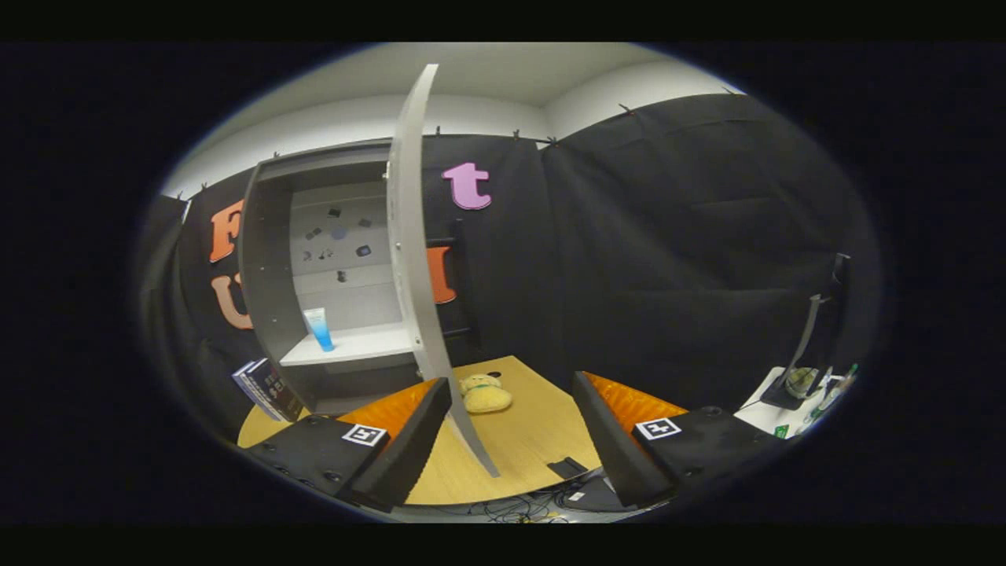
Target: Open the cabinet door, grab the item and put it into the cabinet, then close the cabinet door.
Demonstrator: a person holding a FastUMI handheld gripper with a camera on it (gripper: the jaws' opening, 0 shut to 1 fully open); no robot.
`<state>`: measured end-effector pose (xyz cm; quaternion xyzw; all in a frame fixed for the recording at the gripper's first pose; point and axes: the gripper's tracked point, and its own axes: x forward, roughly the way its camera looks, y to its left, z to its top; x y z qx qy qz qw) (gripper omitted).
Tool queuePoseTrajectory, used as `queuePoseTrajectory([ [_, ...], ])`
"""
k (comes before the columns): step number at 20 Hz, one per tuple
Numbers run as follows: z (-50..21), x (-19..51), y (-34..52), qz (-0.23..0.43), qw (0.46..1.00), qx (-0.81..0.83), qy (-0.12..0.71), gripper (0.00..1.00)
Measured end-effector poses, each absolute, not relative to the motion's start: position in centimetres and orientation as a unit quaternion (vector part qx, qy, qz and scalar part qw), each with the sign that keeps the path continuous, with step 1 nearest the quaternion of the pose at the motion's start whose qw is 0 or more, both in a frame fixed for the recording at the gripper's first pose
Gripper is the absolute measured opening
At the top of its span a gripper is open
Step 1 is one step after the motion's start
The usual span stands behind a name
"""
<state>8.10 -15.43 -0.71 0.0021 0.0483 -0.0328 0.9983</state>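
On the far left part of the wooden table [534, 440] the grey cabinet [271, 259] is standing, and we are seeing its door [409, 259] swung wide open, edge-on to us, its lower corner reaching down between our two fingers and sitting closer to the left one. We are holding the gripper [511, 440] with its fingers spread well apart and gripping nothing. Inside the cabinet a blue-and-white tube [318, 328] is standing upright near the front left corner of the pale shelf [369, 344], so we are judging that an item may already be in place and that closing the door is the step in hand; that is a judgement, since a yellow plush toy [483, 395] is also lying on the table just beyond the fingers, near the far edge and just right of the door's edge, its long axis running across our line of sight. For closing, the door's free edge is lying ahead and slightly left of the gripper, so we are expecting a sweep leftward against its outer face. Beside the cabinet's left foot a dark book [267, 389] is leaning at the table's left edge; its cover print is too small to read. Small square marker tags [363, 434] are showing on the gripper body, carrying a pattern and no words.
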Motion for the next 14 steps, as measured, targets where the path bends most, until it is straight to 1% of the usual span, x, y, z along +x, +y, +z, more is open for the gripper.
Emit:
queuePoseTrajectory([
  [5,-3.0,10.0,-18.8,-0.077,0.996,-0.005,0.053,0.98],
  [9,-4.5,11.9,-17.6,-0.065,0.996,0.017,0.063,0.98],
  [14,-5.3,12.5,-15.7,-0.044,0.996,0.028,0.069,0.97],
])
